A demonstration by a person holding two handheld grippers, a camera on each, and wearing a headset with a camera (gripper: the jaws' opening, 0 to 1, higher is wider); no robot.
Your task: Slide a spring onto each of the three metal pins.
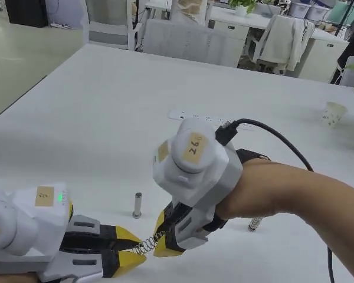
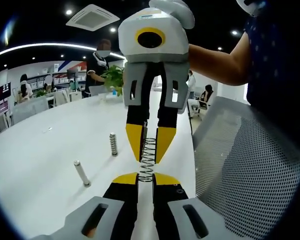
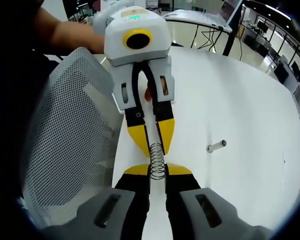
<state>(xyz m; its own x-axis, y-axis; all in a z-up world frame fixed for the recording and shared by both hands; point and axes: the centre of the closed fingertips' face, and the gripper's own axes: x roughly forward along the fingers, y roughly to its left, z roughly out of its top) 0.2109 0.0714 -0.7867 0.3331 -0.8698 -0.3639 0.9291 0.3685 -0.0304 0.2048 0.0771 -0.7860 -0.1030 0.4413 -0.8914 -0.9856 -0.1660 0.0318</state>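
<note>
One spring, left tongs, right tongs

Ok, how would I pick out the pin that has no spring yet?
On the white table, find the left gripper and right gripper pinching a spring between their yellow tips. Just beyond stands the bare pin, upright, smooth grey; the other pin carries a coil.

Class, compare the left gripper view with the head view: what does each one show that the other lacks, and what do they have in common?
The left gripper view adds a grey mesh chair back beside the table and ceiling lights overhead. The head view adds a paper cup on the table's far side and a black cable arching over the person's forearm. Shared: the spring gripped at its ends by the left gripper and the right gripper, and a bare pin standing on the white table.
</note>
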